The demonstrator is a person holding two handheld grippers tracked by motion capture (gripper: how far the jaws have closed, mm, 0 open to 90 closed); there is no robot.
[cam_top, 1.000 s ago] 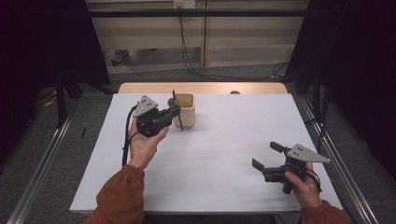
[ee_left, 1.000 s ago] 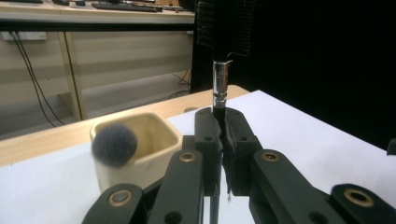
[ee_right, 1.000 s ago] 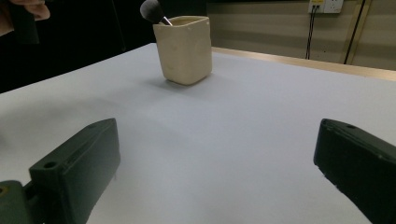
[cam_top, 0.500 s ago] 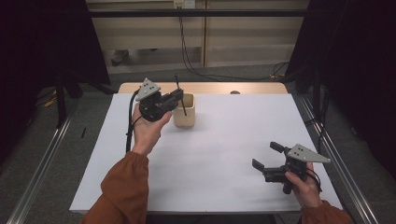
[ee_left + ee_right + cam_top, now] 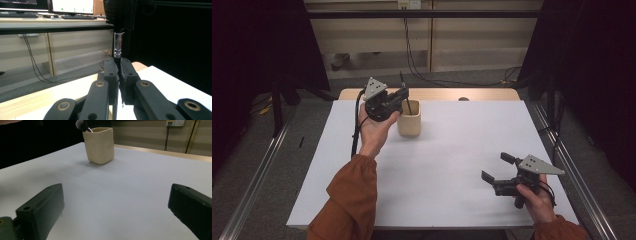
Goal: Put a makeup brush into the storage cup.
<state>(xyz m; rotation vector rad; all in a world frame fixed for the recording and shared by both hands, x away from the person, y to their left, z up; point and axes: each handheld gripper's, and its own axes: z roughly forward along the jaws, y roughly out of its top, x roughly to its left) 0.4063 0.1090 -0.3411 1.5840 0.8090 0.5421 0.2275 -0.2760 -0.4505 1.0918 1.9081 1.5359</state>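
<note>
- Holding a thin black pen [image 5: 403, 89] upright, the left hand-held gripper [image 5: 401, 96] hovers at the cream cup [image 5: 409, 119] near the far edge of the white tabletop [image 5: 447, 165], left of its middle.
- Its jaws are pinched tight on the pen's dark barrel, below a silver band, as the left gripper view [image 5: 117, 47] shows.
- The pen's lower end dips past the cup's rim; whether it touches the bottom cannot be told.
- Judged from this, the step in hand is lowering the pen into the cup; the next move calls for sinking it and letting go without tipping the cup.
- Anything else inside the cup is hidden.
- The right hand-held gripper [image 5: 498, 171] rests near the tabletop's near right corner, jaws spread wide and empty, well apart from the cup [image 5: 99, 145].
</note>
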